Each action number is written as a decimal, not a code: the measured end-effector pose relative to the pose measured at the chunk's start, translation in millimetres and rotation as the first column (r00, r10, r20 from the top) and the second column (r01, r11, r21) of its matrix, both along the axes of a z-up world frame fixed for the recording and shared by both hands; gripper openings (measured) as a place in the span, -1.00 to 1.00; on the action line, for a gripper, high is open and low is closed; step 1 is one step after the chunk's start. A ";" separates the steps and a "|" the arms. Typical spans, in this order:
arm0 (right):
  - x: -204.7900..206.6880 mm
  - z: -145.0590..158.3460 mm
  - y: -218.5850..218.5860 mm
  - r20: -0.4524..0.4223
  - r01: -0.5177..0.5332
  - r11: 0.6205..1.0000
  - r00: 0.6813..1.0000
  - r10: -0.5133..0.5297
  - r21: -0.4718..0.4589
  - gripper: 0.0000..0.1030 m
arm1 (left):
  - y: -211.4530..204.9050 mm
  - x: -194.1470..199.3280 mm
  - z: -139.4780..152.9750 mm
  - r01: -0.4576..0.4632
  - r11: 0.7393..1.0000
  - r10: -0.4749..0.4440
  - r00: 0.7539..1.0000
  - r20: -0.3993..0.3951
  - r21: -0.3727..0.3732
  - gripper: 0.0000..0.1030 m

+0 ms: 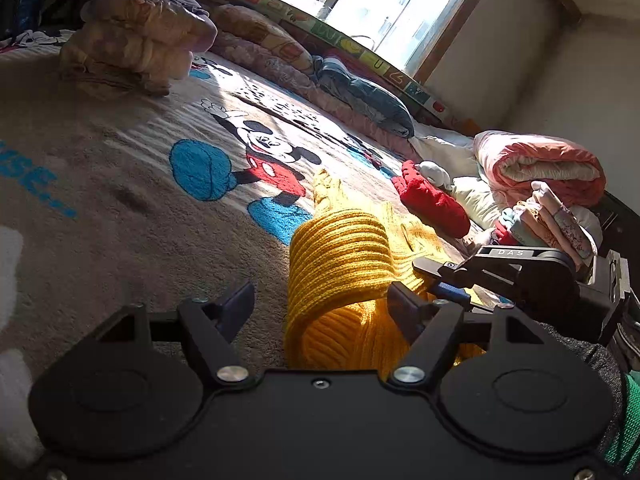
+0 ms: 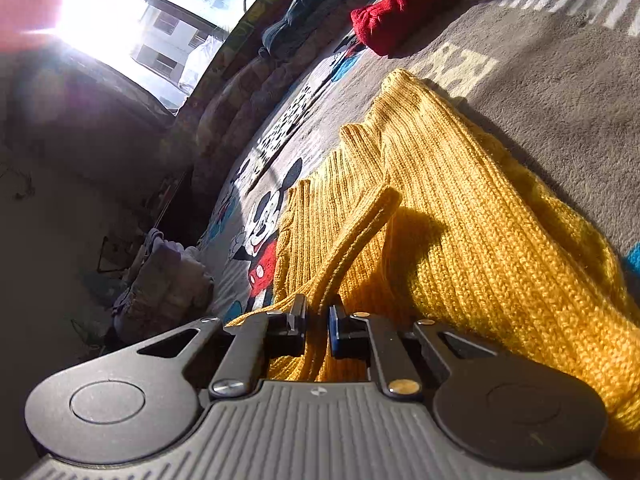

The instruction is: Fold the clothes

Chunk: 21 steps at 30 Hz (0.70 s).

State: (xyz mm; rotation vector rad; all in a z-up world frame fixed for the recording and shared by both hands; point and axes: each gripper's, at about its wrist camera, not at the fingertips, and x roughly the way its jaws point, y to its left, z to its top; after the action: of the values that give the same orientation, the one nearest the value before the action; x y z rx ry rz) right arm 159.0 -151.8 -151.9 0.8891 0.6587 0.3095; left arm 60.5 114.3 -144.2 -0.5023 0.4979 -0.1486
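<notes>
Right gripper [image 2: 318, 320] has its two fingers pinched nearly together on a ribbed edge of the yellow sweater [image 2: 460, 240], a narrow band of knit rising from between them. It lies low and rolled steeply to one side, so the blanket [image 2: 540, 80] runs up the picture at a slant. Left gripper [image 1: 322, 300] stands wide apart with nothing between its fingers; it is held low and almost level, and a rolled, raised fold of the yellow sweater [image 1: 340, 256] sits just ahead, close to its right finger [image 1: 404, 304].

Left wrist view alone shows the right gripper [image 1: 436, 276] from outside, reaching in from the right against the sweater, with a grey sleeve with a green cuff [image 1: 628, 420] at the right edge below it. Beyond the sweater on the blanket [image 1: 100, 200] lies a red knit [image 1: 434, 200], and right of that a pile of folded clothes [image 1: 552, 220] beside a pink rolled quilt [image 1: 540, 164]. Far left of the sweater sits a stack of pale bedding [image 1: 132, 44].

Right wrist view alone shows the sweater spread flat, its ribbing running away toward the red knit [image 2: 404, 8] and a dark blue bundle [image 2: 312, 4] by the window [image 2: 192, 20].
</notes>
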 end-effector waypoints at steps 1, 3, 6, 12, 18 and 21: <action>0.4 5.5 0.0 0.026 -0.007 1.000 1.000 0.007 -0.007 -0.78 | -0.5 -0.2 -0.9 0.004 1.000 -0.004 1.000 -0.003 0.003 0.42; 1.5 16.9 -1.7 0.070 -0.017 1.000 0.997 0.018 -0.022 -0.80 | -2.1 0.3 -2.1 0.010 1.000 -0.010 1.000 -0.010 0.006 0.42; 2.2 32.8 -10.0 0.116 -0.012 1.000 0.993 0.014 -0.025 -0.80 | -5.2 0.9 -3.6 0.021 1.000 -0.021 1.000 -0.018 0.007 0.42; -6.1 51.0 -40.4 0.173 0.021 1.000 0.985 -0.018 -0.016 -0.80 | -16.1 0.7 -1.5 0.066 0.997 -0.066 0.998 -0.010 0.031 0.42; -18.3 58.1 -74.1 0.199 0.063 0.998 0.978 -0.061 0.000 -0.80 | -33.3 0.2 0.7 0.130 0.988 -0.131 0.991 0.006 0.080 0.42; -25.0 61.9 -87.6 0.215 0.077 0.997 0.974 -0.074 -0.003 -0.80 | -48.3 -3.6 4.4 0.158 0.974 -0.167 0.985 0.042 0.163 0.42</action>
State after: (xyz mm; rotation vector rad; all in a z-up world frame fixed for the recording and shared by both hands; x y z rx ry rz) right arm 134.0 -239.4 -90.0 0.8537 0.4250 0.3280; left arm 56.9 66.0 -139.8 -0.3001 0.4924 -0.2767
